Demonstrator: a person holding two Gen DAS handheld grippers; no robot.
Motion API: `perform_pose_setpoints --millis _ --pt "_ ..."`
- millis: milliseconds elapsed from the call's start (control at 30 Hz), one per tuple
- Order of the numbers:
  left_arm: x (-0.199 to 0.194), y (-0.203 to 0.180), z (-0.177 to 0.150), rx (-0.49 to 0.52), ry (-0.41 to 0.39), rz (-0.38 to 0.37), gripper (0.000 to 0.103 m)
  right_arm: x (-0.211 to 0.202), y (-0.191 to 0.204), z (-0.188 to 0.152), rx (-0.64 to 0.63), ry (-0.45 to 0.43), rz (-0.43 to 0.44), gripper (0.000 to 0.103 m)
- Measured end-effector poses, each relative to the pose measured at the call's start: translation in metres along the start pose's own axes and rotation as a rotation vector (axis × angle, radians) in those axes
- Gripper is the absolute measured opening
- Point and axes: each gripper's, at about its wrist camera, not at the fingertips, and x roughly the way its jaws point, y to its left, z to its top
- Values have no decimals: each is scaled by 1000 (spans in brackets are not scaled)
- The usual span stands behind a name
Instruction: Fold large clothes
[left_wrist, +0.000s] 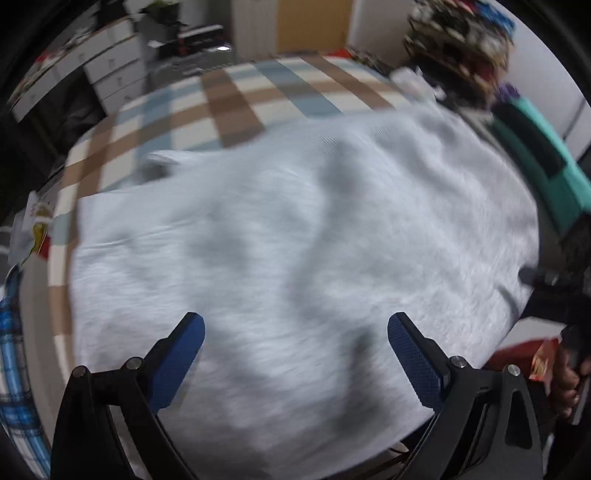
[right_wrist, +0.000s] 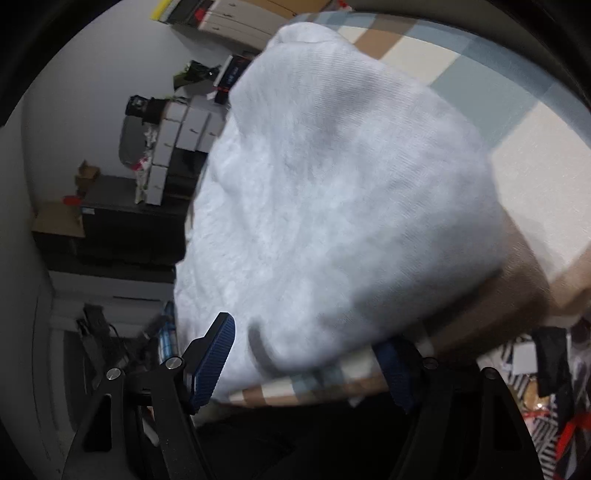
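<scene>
A large white garment (left_wrist: 295, 240) lies spread over a checked beige, blue and cream cloth (left_wrist: 236, 99) on a table or bed. My left gripper (left_wrist: 295, 332) hovers open over the garment's near part, blue pads wide apart and empty. In the right wrist view the same white garment (right_wrist: 332, 203) fills the middle, its near corner drooping over the checked edge (right_wrist: 314, 387). My right gripper (right_wrist: 310, 350) is open around that near corner; the left pad (right_wrist: 214, 362) shows, the right pad is partly hidden behind the fabric.
White drawers (left_wrist: 114, 74) and dark shelves stand at the back left. A teal and black object (left_wrist: 535, 155) lies at the right edge. A hand holding the other gripper (left_wrist: 569, 369) is at the right. Clutter lies on the floor (right_wrist: 546, 369).
</scene>
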Motion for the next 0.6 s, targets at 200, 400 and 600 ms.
perform_pose_setpoints --millis 200,400,600 --pt "30 12 5 -40 48 -37 97 12 20 12 0 -56 -130 91" --pt "35 13 8 -43 34 -48 100 4 7 29 42 -154 -100 55" --pt "31 3 6 -36 27 -57 100 17 -7 51 99 -129 -80 55"
